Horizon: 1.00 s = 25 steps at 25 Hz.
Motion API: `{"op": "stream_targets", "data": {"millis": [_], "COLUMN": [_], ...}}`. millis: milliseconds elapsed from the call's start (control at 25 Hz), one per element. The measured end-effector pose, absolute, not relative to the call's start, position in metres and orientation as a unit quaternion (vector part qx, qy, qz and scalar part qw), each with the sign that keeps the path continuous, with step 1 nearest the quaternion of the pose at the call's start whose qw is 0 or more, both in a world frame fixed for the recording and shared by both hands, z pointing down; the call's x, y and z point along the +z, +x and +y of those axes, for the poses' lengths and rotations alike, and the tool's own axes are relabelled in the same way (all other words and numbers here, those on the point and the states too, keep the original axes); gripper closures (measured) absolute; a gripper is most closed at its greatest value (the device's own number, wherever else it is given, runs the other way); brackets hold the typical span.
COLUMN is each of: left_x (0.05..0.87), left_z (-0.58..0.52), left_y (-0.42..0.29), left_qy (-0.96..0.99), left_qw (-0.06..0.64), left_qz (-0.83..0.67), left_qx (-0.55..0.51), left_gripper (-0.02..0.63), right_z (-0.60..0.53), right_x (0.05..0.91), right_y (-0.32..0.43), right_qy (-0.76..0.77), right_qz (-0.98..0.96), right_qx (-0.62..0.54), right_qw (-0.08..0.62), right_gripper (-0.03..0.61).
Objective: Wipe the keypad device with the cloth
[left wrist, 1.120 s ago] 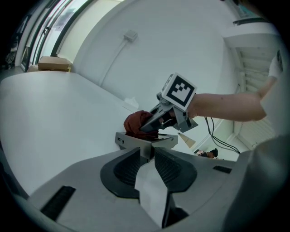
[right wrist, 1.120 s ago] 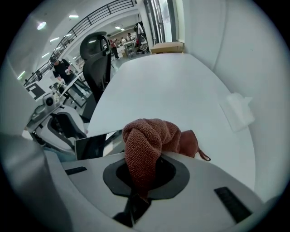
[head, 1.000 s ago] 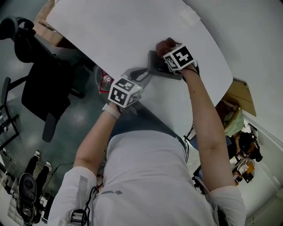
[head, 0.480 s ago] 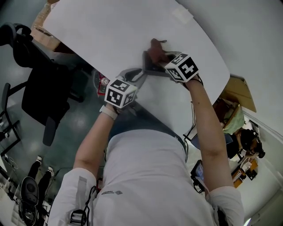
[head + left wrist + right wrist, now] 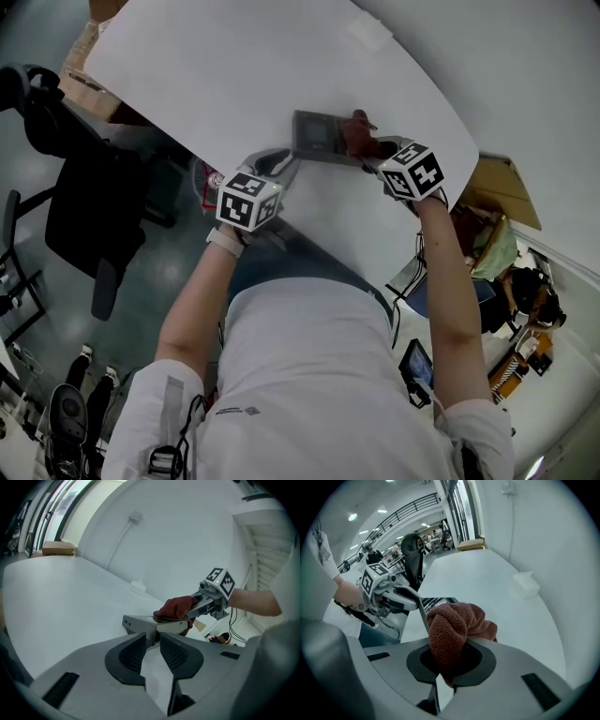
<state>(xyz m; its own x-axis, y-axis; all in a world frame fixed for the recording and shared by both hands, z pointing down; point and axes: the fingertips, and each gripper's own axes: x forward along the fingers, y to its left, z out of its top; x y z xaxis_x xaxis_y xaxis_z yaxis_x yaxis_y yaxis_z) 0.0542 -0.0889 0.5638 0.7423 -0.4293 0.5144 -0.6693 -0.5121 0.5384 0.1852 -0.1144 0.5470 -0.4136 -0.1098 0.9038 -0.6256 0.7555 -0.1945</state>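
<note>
A grey keypad device [image 5: 315, 136] lies near the front edge of the white table [image 5: 234, 66]. My left gripper [image 5: 289, 161] comes at it from the near side, and its jaws are closed on the device's near edge [image 5: 149, 626]. My right gripper [image 5: 371, 146] is shut on a bunched rust-red cloth [image 5: 357, 129], which rests against the right end of the device. In the right gripper view the cloth [image 5: 453, 626] fills the jaws and hides the fingertips; the device's ribbed top [image 5: 434, 603] shows just beyond it. The left gripper view shows the cloth [image 5: 176, 608] lying on the device's top.
A black office chair [image 5: 89, 202] stands on the floor to the left of the table. Cardboard boxes sit at the far left [image 5: 86, 52] and at the right [image 5: 506, 192]. A small white block [image 5: 367, 34] lies on the far part of the table.
The right gripper and the cloth have slid from the device's top to its right end, uncovering most of the face. The left gripper keeps its hold on the near edge.
</note>
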Motion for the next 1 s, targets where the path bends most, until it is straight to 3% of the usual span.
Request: {"op": "stream_targets", "data": {"millis": [800, 1000], "left_x": [0.563, 0.563], "left_z": [-0.097, -0.097], "left_y": [0.054, 0.055], "left_qy": [0.861, 0.863], "left_qw": [0.381, 0.385], "left_qz": [-0.294, -0.285], "left_qx": [0.166, 0.16], "left_gripper": [0.517, 0.518], "right_z": [-0.172, -0.184], "right_x": [0.603, 0.612], "right_y": [0.197, 0.186], "right_qy": [0.35, 0.339], "right_qz": [-0.769, -0.768], "right_qx": [0.345, 0.309], "right_qw": [0.41, 0.447], "right_gripper": [0.537, 0.537]}}
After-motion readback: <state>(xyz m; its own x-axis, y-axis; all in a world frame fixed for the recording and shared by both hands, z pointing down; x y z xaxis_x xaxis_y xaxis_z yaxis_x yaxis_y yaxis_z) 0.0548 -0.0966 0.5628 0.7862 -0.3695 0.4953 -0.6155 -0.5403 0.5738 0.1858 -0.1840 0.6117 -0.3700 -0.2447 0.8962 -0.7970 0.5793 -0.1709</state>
